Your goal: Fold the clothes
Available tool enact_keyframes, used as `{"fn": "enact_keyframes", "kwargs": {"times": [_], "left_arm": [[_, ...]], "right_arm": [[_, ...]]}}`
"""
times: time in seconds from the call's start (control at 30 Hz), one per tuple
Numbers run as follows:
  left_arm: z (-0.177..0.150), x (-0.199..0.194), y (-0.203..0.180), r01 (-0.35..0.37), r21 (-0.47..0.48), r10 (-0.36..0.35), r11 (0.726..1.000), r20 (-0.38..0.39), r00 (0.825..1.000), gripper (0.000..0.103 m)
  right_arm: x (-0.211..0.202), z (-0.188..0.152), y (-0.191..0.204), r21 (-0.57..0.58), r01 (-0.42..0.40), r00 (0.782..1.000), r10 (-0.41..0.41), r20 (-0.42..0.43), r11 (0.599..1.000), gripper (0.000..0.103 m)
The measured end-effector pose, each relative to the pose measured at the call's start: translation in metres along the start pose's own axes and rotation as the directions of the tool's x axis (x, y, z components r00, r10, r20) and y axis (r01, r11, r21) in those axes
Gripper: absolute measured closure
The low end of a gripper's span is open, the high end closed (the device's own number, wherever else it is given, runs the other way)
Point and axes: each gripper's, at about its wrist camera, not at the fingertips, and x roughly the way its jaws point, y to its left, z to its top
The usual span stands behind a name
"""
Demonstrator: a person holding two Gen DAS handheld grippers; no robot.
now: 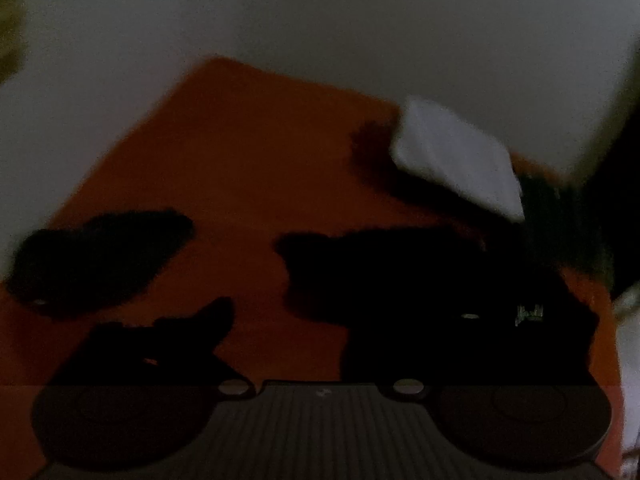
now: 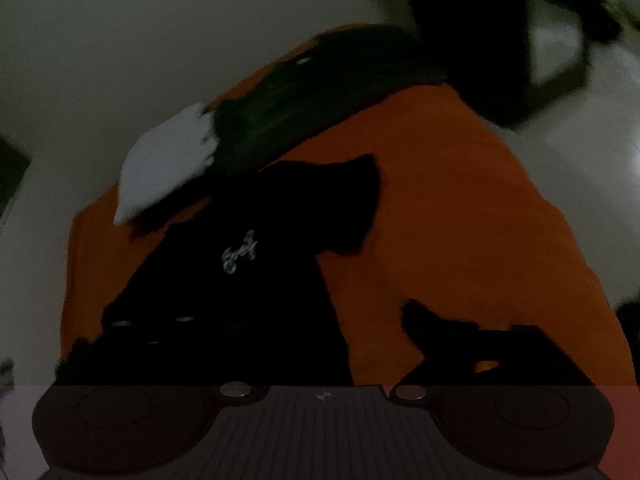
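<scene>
The scene is very dark. An orange cloth-covered surface (image 1: 248,152) fills the left wrist view, and it also shows in the right wrist view (image 2: 460,208). A black garment (image 2: 248,272) with a small pale logo lies on it; in the left wrist view the black garment (image 1: 420,288) is at right. A white folded cloth (image 1: 456,152) and a dark green cloth (image 2: 280,112) lie beyond it. The white cloth (image 2: 160,164) sits at left in the right view. My left gripper's fingers are black shapes low in the left view; their state is unclear. My right gripper's fingers are equally indistinct.
A separate black shape (image 1: 100,260) lies at the left on the orange surface. Pale grey floor or wall (image 1: 360,20) surrounds the orange surface. Dark furniture (image 2: 540,32) stands at the upper right of the right wrist view.
</scene>
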Motion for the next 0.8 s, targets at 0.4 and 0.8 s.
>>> {"fn": "enact_keyframes", "kwargs": {"times": [0.4,0.8], "left_arm": [[-0.245,0.089,-0.048,0.084,0.323,-0.047,0.943,-0.121,0.992,0.010],[-0.353,0.071,0.003,0.233,0.047,-0.228,0.971,-0.094,0.969,0.008]], "right_arm": [[0.067,-0.202,-0.060,-0.267,-0.105,0.994,0.102,-0.026,0.958,0.021],[0.045,-0.235,-0.083,-0.121,-0.077,0.994,0.085,0.062,0.990,0.101]]}}
